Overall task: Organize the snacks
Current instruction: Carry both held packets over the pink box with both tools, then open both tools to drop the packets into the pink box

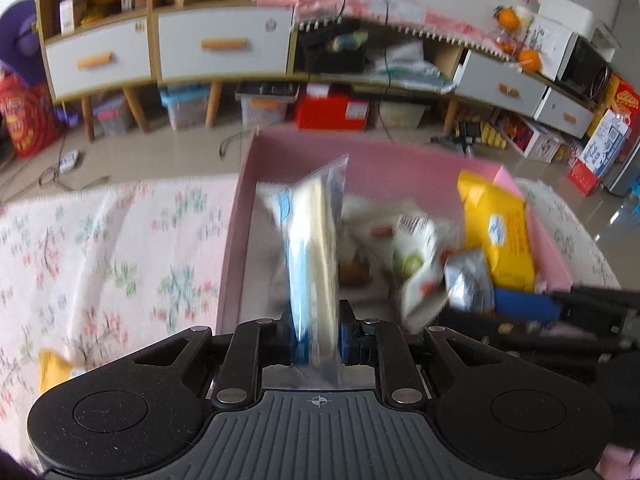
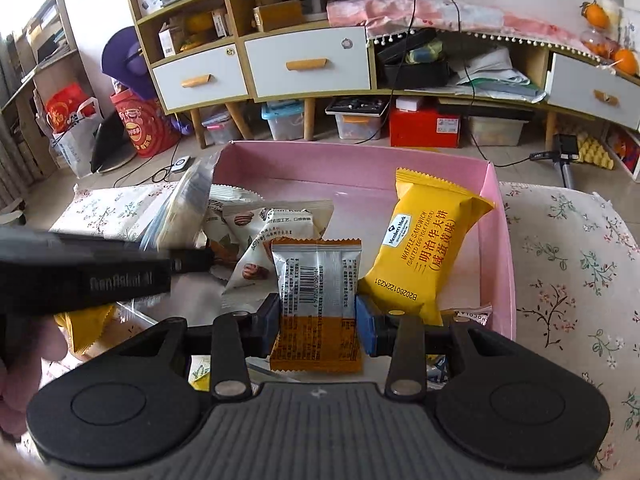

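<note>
Partly done: several snacks lie in the pink box point(image 2: 500, 240), each gripper's fingers pinch another packet over it, yellow packets point(image 1: 54, 368) remain outside.

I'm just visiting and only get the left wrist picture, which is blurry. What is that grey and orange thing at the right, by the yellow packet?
Observer: A silver and orange snack packet with a barcode, clamped in the right gripper.
Operator: And the yellow packet?
Observer: Its label reads waffle sandwich, salted egg yolk flavour; it leans inside the pink box.
Operator: Anything outside the box?
Observer: Another yellow packet lies just outside the box, below the left gripper's body.
</note>
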The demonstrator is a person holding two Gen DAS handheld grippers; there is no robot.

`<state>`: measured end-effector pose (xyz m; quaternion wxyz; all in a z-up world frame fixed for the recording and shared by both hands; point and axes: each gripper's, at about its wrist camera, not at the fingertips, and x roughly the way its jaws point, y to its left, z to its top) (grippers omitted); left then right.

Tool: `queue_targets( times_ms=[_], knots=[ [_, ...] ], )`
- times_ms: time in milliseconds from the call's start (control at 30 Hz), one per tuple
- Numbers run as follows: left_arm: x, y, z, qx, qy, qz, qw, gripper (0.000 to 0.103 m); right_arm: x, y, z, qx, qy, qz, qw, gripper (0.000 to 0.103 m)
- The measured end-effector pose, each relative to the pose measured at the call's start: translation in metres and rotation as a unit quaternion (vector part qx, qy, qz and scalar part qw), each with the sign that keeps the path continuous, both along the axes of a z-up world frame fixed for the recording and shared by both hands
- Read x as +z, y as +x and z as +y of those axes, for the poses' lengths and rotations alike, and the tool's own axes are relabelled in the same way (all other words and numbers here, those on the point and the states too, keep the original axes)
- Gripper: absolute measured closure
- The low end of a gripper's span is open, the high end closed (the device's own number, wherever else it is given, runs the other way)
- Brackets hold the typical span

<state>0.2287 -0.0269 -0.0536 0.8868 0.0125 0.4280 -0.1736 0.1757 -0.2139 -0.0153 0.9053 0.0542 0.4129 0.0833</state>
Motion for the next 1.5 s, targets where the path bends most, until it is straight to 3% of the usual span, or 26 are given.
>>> queue_targets(
  times_ms=[367,433,600,733,800,967,1033,1367,1500],
  knots=[
    [0.004,-0.011,0.004,0.004,0.001,0.07,0.9976,0.086,0.0,0.0,0.002,0.035,0.006,0.045,0.998,0.066],
    [0.003,-0.009,0.003,0.006,0.007,0.06,0.9982,0.086,0.001,0.0,0.004,0.034,0.001,0.041,0.999,0.066],
    [-0.004,-0.009,-0.002,0.006,0.009,-0.011,0.9999,0.086,-0.003,0.001,0.003,0.006,-0.01,0.017,1.0,0.066],
    [-0.003,-0.013,-0.001,-0.001,0.001,-0.027,0.9996,0.081,-0.004,0.002,-0.003,-0.012,-0.001,0.013,1.0,0.066],
    [-0.002,-0.014,0.0,-0.004,-0.006,-0.031,0.9995,0.076,-0.004,0.001,-0.005,-0.011,0.003,0.015,1.0,0.063],
    [0.003,-0.024,-0.001,-0.006,-0.008,-0.038,0.9992,0.044,0.004,-0.005,-0.009,-0.014,0.002,0.009,1.0,0.056],
    [0.008,-0.029,0.0,-0.006,-0.01,-0.041,0.9991,0.04,0.01,-0.007,-0.01,-0.016,0.006,0.004,1.0,0.049],
    [0.031,-0.065,0.017,0.013,-0.016,-0.042,0.9989,0.023,0.031,-0.03,-0.018,-0.027,-0.001,-0.002,1.0,0.033],
    [0.035,-0.082,0.021,0.016,-0.016,-0.04,0.9989,0.02,0.04,-0.04,-0.02,-0.032,-0.002,-0.005,0.999,0.027]
  ],
)
